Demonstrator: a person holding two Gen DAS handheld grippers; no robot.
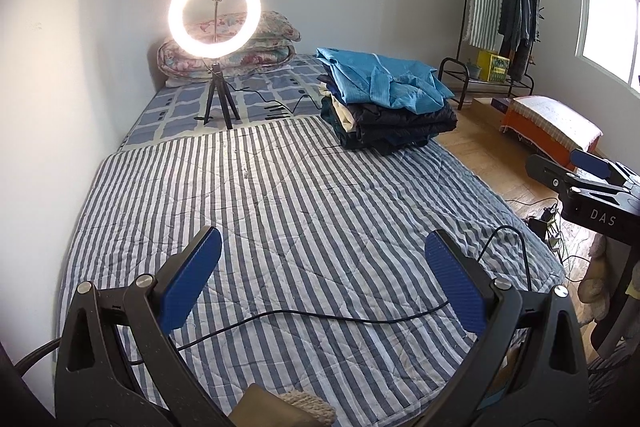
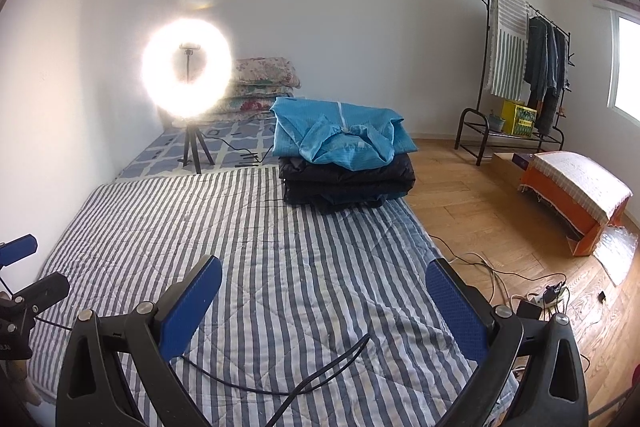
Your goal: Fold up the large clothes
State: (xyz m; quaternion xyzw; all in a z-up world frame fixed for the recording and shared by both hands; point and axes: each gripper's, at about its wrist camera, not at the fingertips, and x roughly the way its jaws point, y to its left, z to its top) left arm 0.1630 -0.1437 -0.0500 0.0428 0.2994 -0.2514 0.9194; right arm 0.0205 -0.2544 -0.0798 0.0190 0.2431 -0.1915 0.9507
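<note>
The right gripper (image 2: 324, 291) hangs over the near end of the striped quilt (image 2: 280, 247), its blue pads spread wide with nothing between them; a black cable (image 2: 304, 383) trails across the cloth beneath. The left gripper (image 1: 322, 263) is likewise wide apart and empty. Ahead and slightly right of both, at the far right edge of the bed, sits the stack of clothes (image 2: 346, 179), a crumpled blue garment (image 2: 340, 135) on top. The stack looks nearer the right gripper, so a forward reach probably starts there.
</note>
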